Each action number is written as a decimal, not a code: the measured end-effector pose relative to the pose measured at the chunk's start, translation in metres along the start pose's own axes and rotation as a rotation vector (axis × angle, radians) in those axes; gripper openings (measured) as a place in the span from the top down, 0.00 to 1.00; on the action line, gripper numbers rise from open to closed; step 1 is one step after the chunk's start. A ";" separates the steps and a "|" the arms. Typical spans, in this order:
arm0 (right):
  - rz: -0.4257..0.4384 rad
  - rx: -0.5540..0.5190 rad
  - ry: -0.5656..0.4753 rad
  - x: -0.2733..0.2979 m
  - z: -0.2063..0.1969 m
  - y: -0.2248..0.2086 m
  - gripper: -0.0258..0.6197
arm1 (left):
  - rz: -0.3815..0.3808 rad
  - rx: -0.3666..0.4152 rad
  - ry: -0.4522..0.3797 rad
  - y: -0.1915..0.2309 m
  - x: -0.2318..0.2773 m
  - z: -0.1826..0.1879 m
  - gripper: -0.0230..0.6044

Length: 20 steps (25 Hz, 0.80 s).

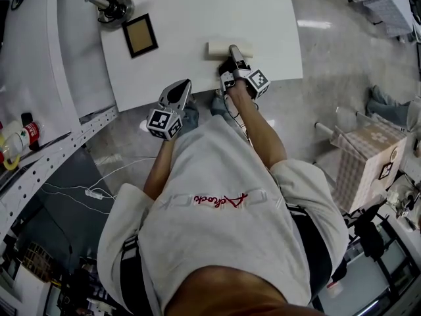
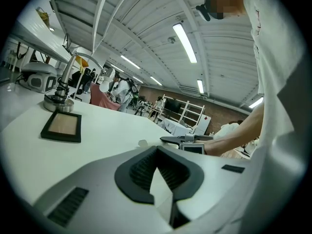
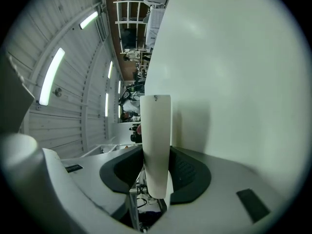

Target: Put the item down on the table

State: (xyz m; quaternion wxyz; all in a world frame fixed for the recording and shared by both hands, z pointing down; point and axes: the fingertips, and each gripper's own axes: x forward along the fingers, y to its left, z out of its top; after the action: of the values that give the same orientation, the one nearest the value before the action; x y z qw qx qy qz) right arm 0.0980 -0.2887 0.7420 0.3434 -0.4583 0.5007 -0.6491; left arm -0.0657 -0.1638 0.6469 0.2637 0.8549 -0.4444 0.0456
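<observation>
- The right tongs (image 1: 233, 52) are pinching a cream bar (image 1: 230, 48) over the near part of the white surface (image 1: 197, 12), so the putting-down step looks to be under way and not yet finished.
- In the right gripper view the dark pads (image 3: 187, 172) are pressing on both flat faces of the bar (image 3: 156, 130), with the surface (image 3: 234, 82) filling the frame just beside it.
- Whether the bar is already touching the surface I cannot tell; from the head view it is lying crosswise just inside the near edge, either resting there or hanging just above.
- The next move, as I judge it, is calling for a short, gentle drop until the bar is sitting flat, then spreading the tongs and drawing them back toward the person without dragging the bar along.
- The left tongs (image 1: 180, 89) are waiting by the surface's near edge, pressed together at the tips with nothing between them (the left gripper view (image 2: 157, 152) is showing only bare surface through the slit).
- The bar is looking plain, smooth and pale, thin when seen edge-on, with a rounded end and a tiny dark speck near its far tip.
- A dark-framed square (image 1: 139, 35) and a metal stand (image 1: 113, 6) are sitting well apart from the bar, toward the far left corner.
</observation>
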 end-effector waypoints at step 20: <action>-0.038 0.047 0.017 0.018 0.009 0.005 0.58 | -0.014 0.003 0.008 0.000 0.006 -0.002 0.93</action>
State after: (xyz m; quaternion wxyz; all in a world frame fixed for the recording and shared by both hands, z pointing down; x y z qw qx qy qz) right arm 0.0998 -0.3097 0.7420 0.3374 -0.4541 0.4795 -0.6709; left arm -0.0623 -0.1669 0.6508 0.2645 0.8582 -0.4373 0.0477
